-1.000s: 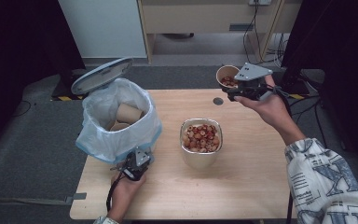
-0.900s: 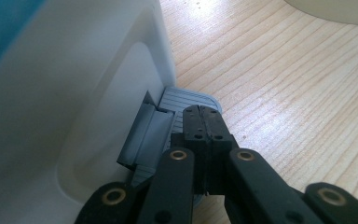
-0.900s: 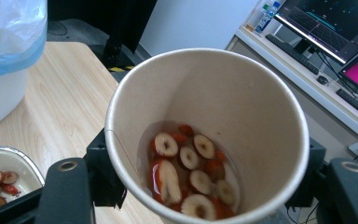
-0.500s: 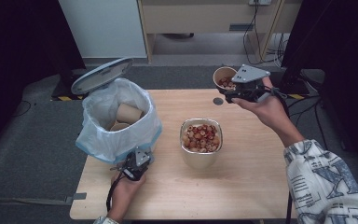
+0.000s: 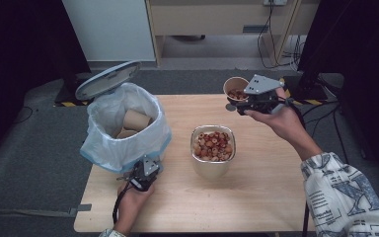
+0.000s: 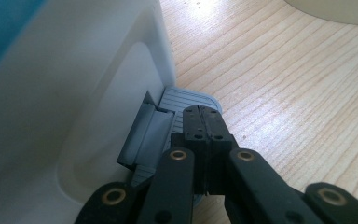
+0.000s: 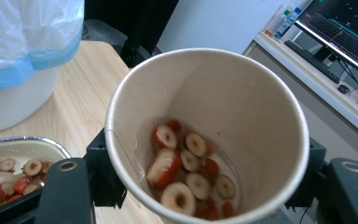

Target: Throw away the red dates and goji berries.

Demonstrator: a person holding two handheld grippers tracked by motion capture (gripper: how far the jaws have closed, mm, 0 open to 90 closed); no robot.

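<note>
Right gripper (image 5: 238,105) is holding a paper cup (image 5: 236,89) above the desk's (image 5: 256,197) far edge, at about 1 o'clock from the steel bowl (image 5: 213,165). The jaws are pinching the cup wall from both sides. The right gripper view is looking straight down into the paper cup (image 7: 242,107): sliced red dates (image 7: 186,168) are lying at the bottom, detail the high view is giving merely as a reddish patch. The same view is catching the steel bowl (image 7: 51,144) at 8 o'clock, with more slices.

Left gripper (image 5: 143,178) is sitting at the foot of the white bin (image 5: 128,148), at 9 o'clock from the bowl. The left gripper view is showing its jaws pressed together, tips resting on the grey pedal (image 6: 186,100) at the bin's base. The high view is showing the bin's lid (image 5: 107,79) standing raised and cardboard cups (image 5: 135,120) inside the bag.
</note>
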